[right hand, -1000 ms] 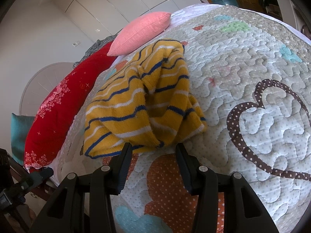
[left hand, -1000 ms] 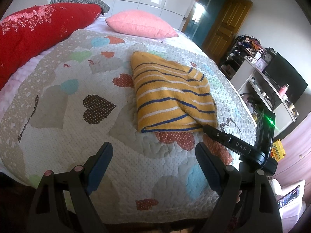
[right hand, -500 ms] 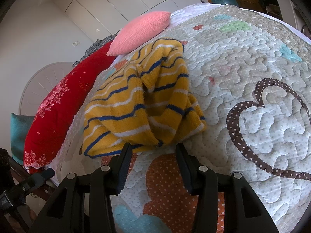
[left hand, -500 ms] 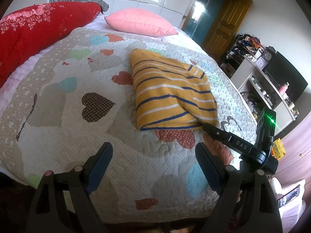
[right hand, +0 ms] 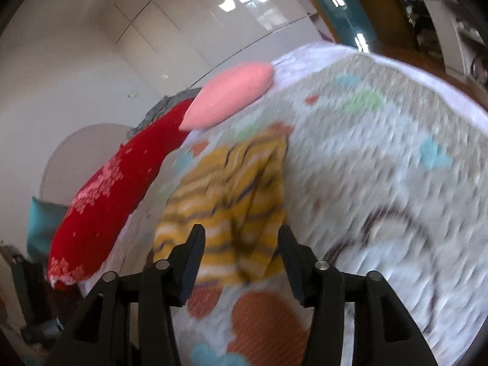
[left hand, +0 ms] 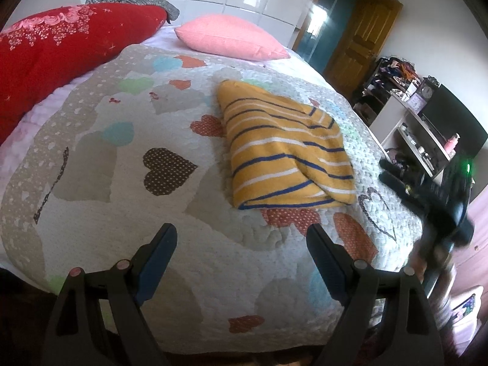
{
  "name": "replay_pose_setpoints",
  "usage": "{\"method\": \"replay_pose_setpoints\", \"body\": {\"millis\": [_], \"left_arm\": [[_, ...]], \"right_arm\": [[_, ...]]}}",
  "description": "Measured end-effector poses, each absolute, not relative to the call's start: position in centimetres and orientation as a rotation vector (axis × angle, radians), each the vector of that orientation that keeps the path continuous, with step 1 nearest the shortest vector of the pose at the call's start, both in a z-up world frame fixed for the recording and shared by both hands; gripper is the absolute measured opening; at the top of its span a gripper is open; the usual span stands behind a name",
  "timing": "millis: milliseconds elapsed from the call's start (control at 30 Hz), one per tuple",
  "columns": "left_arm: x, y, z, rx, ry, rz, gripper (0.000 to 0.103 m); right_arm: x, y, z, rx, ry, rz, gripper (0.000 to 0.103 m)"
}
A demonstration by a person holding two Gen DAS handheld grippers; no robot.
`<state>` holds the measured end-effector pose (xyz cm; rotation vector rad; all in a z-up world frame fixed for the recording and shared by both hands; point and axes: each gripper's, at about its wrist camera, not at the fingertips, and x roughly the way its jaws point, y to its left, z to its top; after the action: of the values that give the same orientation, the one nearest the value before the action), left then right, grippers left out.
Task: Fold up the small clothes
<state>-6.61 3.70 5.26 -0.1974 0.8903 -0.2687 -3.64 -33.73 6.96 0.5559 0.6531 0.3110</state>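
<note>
Right wrist view: right gripper (right hand: pixel 241 256) with jaws opening, nothing between the pads; the near edge of the yellow striped sweater (right hand: pixel 231 207) showed just beyond the tips, apart from them. Frame smeared, so fine detail of the knit was lost. Past the sweater lay the heart-patterned quilt (right hand: pixel 381 158), then a pink pillow (right hand: pixel 228 94) and a red bolster (right hand: pixel 113 201) toward the wall.

Left wrist view: left gripper (left hand: pixel 241 262) released, jaws spread wide over bare quilt (left hand: pixel 91 183), holding nothing. The sweater (left hand: pixel 283 158) lay folded on the quilt, right of centre, well ahead of the left tips. The right gripper (left hand: pixel 427 195) appeared here from outside, a dark blurred shape off the sweater's right corner, not touching it.

Handling, as I judged it: soft, light knit, limp, no stiffness to hold a crease; thick enough to bulge at the fold. Layers would likely slip if pinched singly. Best hold looked to be the near hem corners, taking all layers together.

View differences: only the left view was sharp enough to read the sweater's outline and navy stripes, and it showed the shelving (left hand: pixel 421 128) and wooden door (left hand: pixel 360 36). Only the right view showed the gap between its own pads.
</note>
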Motion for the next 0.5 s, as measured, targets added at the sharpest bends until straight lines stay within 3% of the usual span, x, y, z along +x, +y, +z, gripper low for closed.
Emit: {"method": "replay_pose_setpoints", "body": {"millis": [267,300,400,433,500], "left_arm": [[-5.7,5.3,4.5,-0.209,0.921,-0.236,0.086],[-5.6,5.5,4.6,-0.198,0.921,-0.223,0.086],[-5.6,6.2,4.8,-0.176,0.914,-0.198,0.086],[-5.7,6.4,4.8,-0.167,0.91,-0.191,0.086],[-5.5,6.7,4.8,-0.147,0.907,-0.173,0.086]], "right_arm": [[6.0,-30.3,6.7,0.417,0.793,0.314,0.059],[7.1,-29.8,5.9,0.417,0.831,0.311,0.055],[8.3,-29.9,5.3,0.478,0.846,0.362,0.017],[8.1,-30.5,5.7,0.512,0.82,0.378,0.008],[7.6,-32.8,6.4,0.621,0.765,0.391,0.008]]}}
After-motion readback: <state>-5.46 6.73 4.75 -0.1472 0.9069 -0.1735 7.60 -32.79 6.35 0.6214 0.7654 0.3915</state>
